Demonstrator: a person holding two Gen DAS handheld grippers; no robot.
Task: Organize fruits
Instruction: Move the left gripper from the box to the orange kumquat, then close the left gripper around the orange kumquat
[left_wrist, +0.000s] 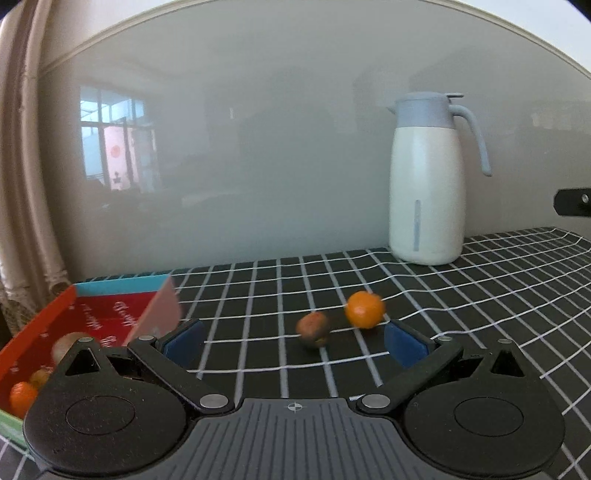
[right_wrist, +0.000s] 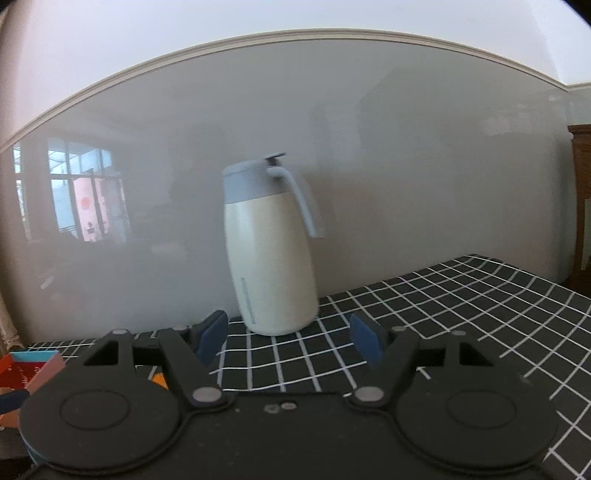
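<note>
**Left wrist view: two loose fruits ahead, box to the left**

Left wrist camera puts the round orange mandarin (left_wrist: 364, 309) and the small brown, rough-skinned fruit (left_wrist: 313, 328) just beside each other on the black cloth with a white grid that covers the table (left_wrist: 480, 295). Both lie slightly beyond the tips of your left gripper (left_wrist: 293, 341), the brown one nearer the centre line and the mandarin nearer the right pad. Its fingers (left_wrist: 404, 341) stand wide apart with nothing between them.

Pick one fruit, not both. The brown one looks the easier first target, I judge, since it sits closest to the middle of the gap. Bring the pads down either side of it at its widest part and close gently; a round fruit on cloth will likely roll if one pad touches first. Keep the right pad clear of the mandarin, or you may knock it away.

Off to the left lies the open red cardboard box with a teal edge (left_wrist: 74, 314), already holding some fruit, including a small orange piece (left_wrist: 22, 398) at its near end. That is the likely drop place.

Your right gripper (right_wrist: 286, 341) also has its blue-padded fingers (right_wrist: 364, 338) spread and empty, pointing toward the tall cream jug with a grey-blue lid and handle (right_wrist: 273, 251) that stands by the wall. Hold it away from the jug.
</note>
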